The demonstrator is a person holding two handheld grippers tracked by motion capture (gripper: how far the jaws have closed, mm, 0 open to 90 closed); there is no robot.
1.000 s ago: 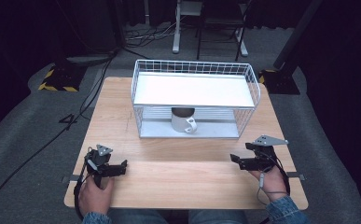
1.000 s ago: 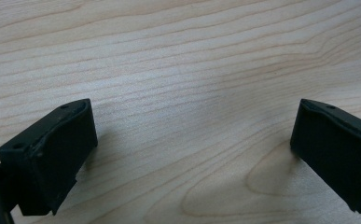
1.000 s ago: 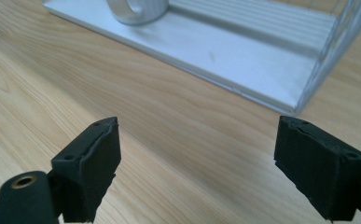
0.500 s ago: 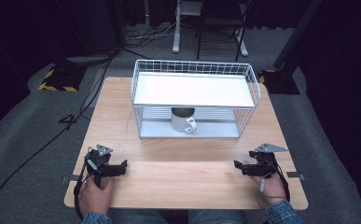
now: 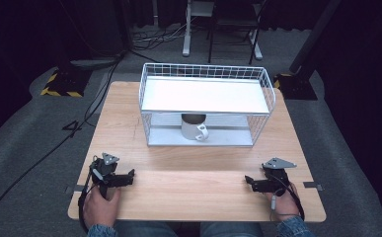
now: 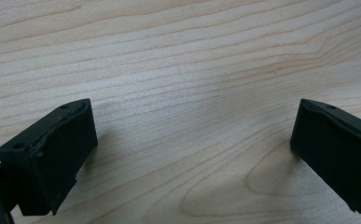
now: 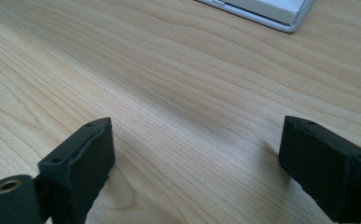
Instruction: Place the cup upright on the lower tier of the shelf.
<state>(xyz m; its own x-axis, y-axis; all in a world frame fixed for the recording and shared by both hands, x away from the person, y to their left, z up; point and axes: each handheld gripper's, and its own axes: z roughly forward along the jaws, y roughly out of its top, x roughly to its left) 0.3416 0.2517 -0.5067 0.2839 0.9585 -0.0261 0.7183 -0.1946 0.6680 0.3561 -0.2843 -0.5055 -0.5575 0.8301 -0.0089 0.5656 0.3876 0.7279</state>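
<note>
From the high view, both grippers are resting near the front edge of the bench point(image 5: 129, 123), well short of the wire basket point(image 5: 206, 106), so the work seems to be at its start. The mug point(image 5: 195, 127) is sitting on the basket's lower level, under its white shelf. The left gripper point(image 5: 124, 178) and right gripper point(image 5: 250, 181) are pointing inward toward each other, hands lying low behind them.

In the left gripper view, the fingers point(image 6: 52, 154) are standing wide apart over bare wood.

In the right gripper view, the fingers point(image 7: 82, 163) are likewise spread, with the basket's base corner point(image 7: 267, 11) ahead. The next move probably calls for lifting and reaching toward the basket's open front.
</note>
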